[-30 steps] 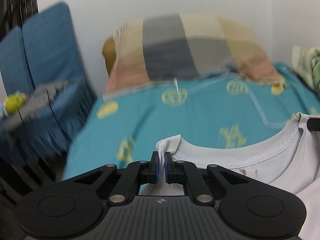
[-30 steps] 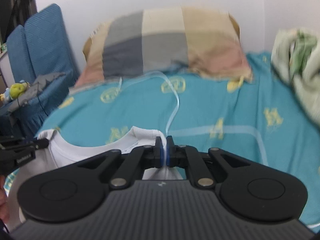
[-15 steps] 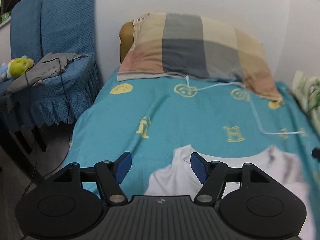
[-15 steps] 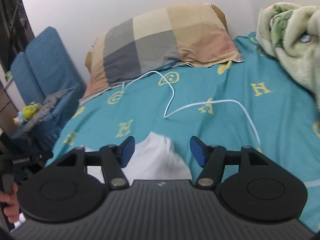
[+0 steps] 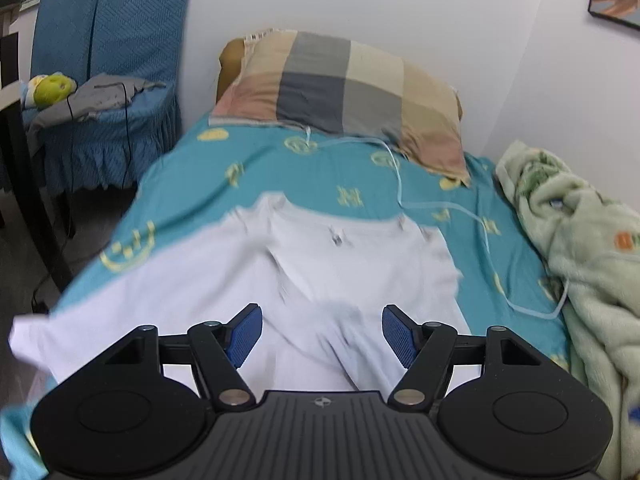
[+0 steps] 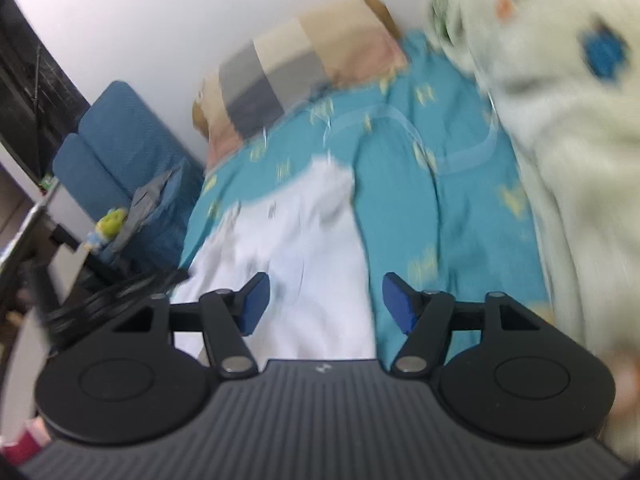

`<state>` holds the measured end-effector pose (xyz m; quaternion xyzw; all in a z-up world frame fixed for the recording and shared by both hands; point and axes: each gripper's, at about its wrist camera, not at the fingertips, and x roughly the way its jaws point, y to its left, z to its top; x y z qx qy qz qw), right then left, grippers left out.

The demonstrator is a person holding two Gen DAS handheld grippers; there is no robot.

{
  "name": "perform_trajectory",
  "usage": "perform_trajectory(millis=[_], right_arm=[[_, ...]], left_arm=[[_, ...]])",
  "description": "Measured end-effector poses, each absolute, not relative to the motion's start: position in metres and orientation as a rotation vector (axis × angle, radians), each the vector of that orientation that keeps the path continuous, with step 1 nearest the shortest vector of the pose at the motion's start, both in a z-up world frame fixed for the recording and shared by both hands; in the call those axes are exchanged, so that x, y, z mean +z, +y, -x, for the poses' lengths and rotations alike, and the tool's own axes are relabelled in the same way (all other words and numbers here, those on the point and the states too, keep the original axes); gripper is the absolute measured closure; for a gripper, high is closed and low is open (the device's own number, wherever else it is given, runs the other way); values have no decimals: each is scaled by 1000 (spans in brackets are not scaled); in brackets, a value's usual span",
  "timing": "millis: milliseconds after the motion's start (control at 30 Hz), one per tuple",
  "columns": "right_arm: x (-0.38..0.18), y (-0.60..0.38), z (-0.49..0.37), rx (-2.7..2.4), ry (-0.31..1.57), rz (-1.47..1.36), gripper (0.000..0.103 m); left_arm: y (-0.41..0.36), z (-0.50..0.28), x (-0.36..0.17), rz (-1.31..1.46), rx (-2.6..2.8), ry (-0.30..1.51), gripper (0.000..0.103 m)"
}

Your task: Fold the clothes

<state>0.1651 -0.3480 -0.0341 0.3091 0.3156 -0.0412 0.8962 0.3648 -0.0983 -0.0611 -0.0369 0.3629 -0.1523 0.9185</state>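
There is one white cotton T-shirt (image 5: 248,280). It lies spread out on the bed with the teal sheet and yellow marks (image 5: 192,184), with its neck hole toward the one checked pillow in grey, tan and pink (image 5: 344,88). One sleeve hangs out past the left edge of the bed.

There are two grippers. The left gripper (image 5: 322,334) has its two blue pads wide apart, with nothing between them, and it hangs over the lower part of the shirt. The right gripper (image 6: 324,304) is wide apart too and holds nothing. It sits over the right edge of the shirt (image 6: 304,240).

There is one thin white cable (image 5: 484,236) curling across the sheet, one fluffy pale green blanket (image 5: 580,248) bunched up on the right, and one blue padded chair (image 5: 112,40) beside the bed.

The left view is sharper and shows the whole shirt, plus a yellow-green soft toy (image 5: 52,88) on the chair. The right view is blurry, but it shows the blanket (image 6: 560,100) up close.
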Motion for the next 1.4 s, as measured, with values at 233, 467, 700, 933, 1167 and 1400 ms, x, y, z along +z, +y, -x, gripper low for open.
perform_trajectory(millis=[233,467,700,933,1167,1400], right_arm=[[-54,-346,-136,-52,686,-556,37],[-72,-370,-155,-41,677,-611,37],[-77,-379,-156,-29,688,-697,37],[-79,-375,-157,-39,709,-681,37],[-83,-371,-162,-23,723,-670,37],[-73,-368,-152,6,702,-673,37]], left_arm=[[-141,-359,-96,68,-261,764,39],[-169,-397,-138,46,-254,780,76],[-153,-389,-126,152,-303,712,100],[-90,-380,-132,170,-174,786,99],[-54,-324,-137,212,-193,935,77],[-38,-215,-120,187,-317,1069,47]])
